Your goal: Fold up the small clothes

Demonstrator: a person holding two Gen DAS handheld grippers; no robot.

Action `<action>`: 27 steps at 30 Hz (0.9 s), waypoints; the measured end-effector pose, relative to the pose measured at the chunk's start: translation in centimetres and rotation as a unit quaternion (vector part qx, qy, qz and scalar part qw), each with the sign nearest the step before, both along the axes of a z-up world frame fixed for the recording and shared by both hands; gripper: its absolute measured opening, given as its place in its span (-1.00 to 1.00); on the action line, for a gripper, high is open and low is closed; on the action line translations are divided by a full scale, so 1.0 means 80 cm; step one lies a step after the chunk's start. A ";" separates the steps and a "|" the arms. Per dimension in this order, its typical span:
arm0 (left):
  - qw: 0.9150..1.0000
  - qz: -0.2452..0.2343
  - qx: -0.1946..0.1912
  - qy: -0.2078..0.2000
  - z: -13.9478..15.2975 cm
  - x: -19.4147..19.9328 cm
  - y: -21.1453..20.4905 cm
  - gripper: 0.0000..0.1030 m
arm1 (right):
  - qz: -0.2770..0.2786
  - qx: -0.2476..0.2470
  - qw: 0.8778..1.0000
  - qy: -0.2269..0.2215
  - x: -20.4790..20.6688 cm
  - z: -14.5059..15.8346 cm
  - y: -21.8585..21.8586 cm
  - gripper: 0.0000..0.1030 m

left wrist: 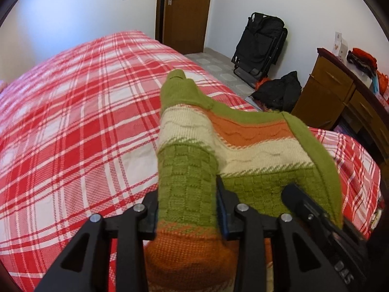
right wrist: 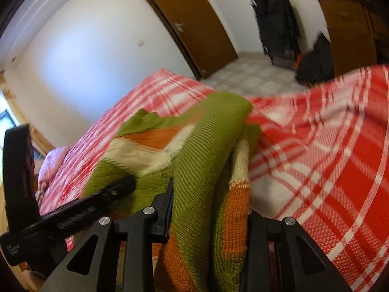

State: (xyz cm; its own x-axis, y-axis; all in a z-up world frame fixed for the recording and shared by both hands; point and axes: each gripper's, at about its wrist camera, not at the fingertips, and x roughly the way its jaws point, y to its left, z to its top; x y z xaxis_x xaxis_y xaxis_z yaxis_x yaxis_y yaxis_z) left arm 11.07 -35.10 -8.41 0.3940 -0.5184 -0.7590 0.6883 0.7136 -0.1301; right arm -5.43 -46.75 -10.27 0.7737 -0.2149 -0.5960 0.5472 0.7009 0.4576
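- While both grippers point down toward a bed, a small knitted sweater (left wrist: pixel 194 146) in olive green, cream and orange bands hangs between them, held up over the bedspread.
- Seen from the left wrist, the left gripper (left wrist: pixel 187 209) has a thick fold of the green basket-weave knit between its two black fingers; the jaws stand narrow, with the cloth filling the gap and the pads against it on both sides.
- From the same view a green sleeve end stretches forward past the fingers, and the sweater's body spreads off to the right, where the black tip of the right gripper (left wrist: pixel 299 194) meets the knit.
- Seen from the right wrist, the right gripper (right wrist: pixel 209 206) has bunched green and orange knit between its fingers; its jaws are narrow and closed on the fabric.
- In that blurred view the left gripper's black body shows at lower left, its tip against the green cloth.
- Under the sweater lies the bedspread (left wrist: pixel 73 121), a red, pink and white plaid covering the bed.
- Beyond the bed stand a brown wooden door (left wrist: pixel 187 12), a folded black chair (left wrist: pixel 260 46) leaning on the white wall, a black bag (left wrist: pixel 279 92) on the tiled floor, and a wooden dresser (left wrist: pixel 335 92) at right.
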 end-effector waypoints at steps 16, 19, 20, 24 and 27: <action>0.999 0.043 0.021 -0.002 0.004 0.012 0.035 0.88 | -0.052 -0.015 0.998 -0.035 -0.049 0.016 0.000 -0.19; 0.998 0.044 0.020 -0.036 0.021 -0.010 0.051 0.88 | -0.066 -0.072 0.995 -0.033 -0.075 0.040 0.018 -0.20; 0.998 0.043 0.017 -0.038 0.023 -0.010 0.053 0.88 | -0.060 -0.088 0.994 -0.029 -0.079 0.047 0.025 -0.24; 0.998 0.039 0.022 -0.040 0.022 -0.022 0.058 0.88 | -0.007 -0.158 0.987 0.002 -0.074 0.065 0.065 -0.60; 0.998 0.038 0.024 -0.034 0.018 -0.032 0.062 0.88 | 0.040 -0.151 0.988 0.015 -0.064 0.064 0.077 -0.60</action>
